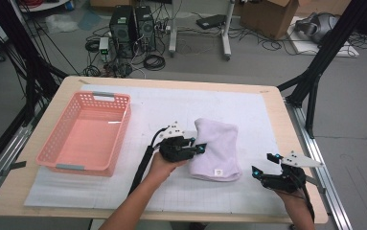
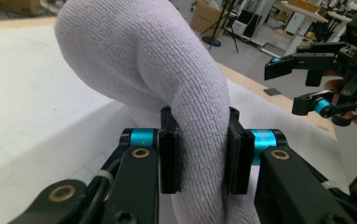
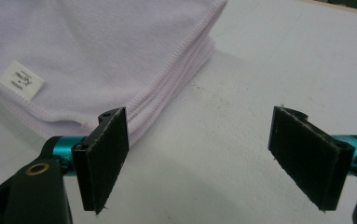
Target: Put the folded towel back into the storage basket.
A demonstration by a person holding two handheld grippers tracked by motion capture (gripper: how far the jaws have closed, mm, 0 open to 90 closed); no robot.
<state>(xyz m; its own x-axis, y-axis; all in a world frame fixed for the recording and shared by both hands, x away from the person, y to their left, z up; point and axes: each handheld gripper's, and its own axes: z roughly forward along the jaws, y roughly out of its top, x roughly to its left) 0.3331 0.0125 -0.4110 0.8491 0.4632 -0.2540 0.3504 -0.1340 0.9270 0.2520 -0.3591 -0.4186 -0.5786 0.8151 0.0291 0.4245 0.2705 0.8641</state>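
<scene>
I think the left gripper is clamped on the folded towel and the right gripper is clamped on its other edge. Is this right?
Not quite. The left gripper is clamped on the folded towel, but the right gripper is open: the right gripper view shows its jaws spread wide with only bare mat between them, beside the towel's edge.

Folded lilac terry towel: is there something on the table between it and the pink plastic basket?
Nothing visible does. The left gripper is clamped on the folded lilac terry towel, and bare white mat lies between it and the pink plastic basket.
</scene>
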